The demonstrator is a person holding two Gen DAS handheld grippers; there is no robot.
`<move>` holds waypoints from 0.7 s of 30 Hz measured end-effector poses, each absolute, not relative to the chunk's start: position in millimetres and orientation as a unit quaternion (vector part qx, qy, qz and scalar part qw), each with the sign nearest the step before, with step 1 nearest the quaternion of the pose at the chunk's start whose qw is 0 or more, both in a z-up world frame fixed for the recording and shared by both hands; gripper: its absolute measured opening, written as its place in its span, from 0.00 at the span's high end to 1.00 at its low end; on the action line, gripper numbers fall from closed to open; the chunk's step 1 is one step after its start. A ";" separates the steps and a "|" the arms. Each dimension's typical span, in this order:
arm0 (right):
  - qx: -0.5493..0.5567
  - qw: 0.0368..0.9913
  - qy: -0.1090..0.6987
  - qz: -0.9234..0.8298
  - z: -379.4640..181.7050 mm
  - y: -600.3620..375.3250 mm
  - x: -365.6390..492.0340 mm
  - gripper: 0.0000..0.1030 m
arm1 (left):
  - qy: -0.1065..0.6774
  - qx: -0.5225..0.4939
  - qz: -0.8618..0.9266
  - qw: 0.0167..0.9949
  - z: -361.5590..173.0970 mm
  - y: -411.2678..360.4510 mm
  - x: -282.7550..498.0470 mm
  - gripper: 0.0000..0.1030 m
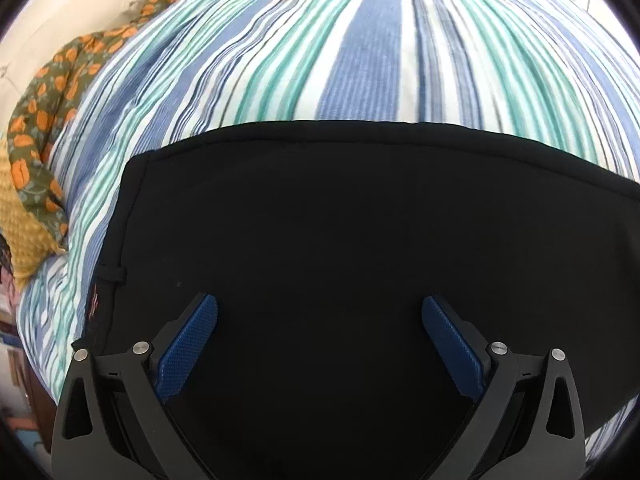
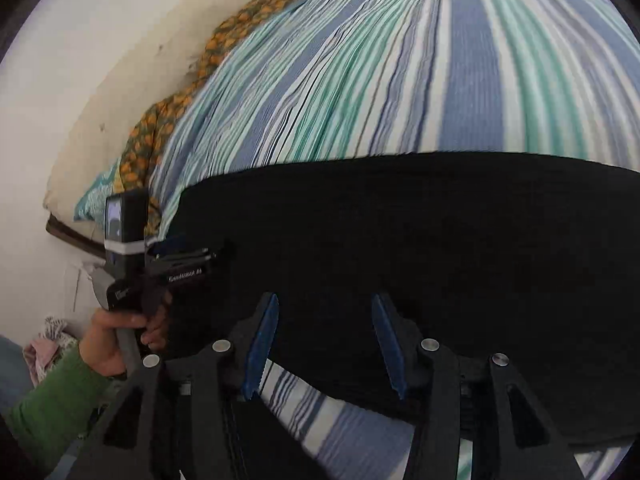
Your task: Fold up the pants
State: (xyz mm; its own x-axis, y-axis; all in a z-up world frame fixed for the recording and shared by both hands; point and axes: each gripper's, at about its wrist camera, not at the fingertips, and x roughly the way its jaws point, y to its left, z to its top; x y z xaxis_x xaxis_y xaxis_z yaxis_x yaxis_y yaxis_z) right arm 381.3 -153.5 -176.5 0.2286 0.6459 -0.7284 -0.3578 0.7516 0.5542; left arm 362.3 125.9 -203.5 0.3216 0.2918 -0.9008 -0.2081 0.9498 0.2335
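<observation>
Black pants (image 1: 340, 220) lie flat across a striped bedsheet (image 1: 360, 48), their waistband end with a belt loop (image 1: 114, 271) to the left. My left gripper (image 1: 320, 300) hovers over the dark cloth, its blue pads (image 1: 192, 344) spread wide and gripping nothing. In the right wrist view the pants (image 2: 440, 240) span the frame. My right gripper (image 2: 323, 300) stands over their near edge with its jaws partly apart and no cloth pinched. The left gripper (image 2: 188, 254) shows at the pants' left end, held by a hand (image 2: 108, 336) in a green sleeve.
An orange-and-green floral cloth (image 1: 44, 112) and a yellow cushion (image 1: 24, 232) run along the bed's left side. A cream wall (image 2: 100, 60) stands behind them. Bundled fabric (image 2: 48, 344) lies low at the left. The striped sheet (image 2: 472, 60) stretches beyond the pants.
</observation>
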 end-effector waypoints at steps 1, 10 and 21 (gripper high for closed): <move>0.114 0.772 0.538 0.319 -186.4 -139.3 386.3 0.52 | 0.561 0.034 0.170 0.809 -201.7 136.8 361.9 0.00; 0.168 0.834 0.512 0.119 -186.1 -290.1 379.8 0.54 | 0.521 -0.026 0.175 0.835 -174.0 186.9 293.8 0.01; 0.162 0.884 0.428 0.094 -151.0 -291.8 156.4 0.42 | 0.476 0.027 0.060 0.877 -220.3 87.8 220.7 0.00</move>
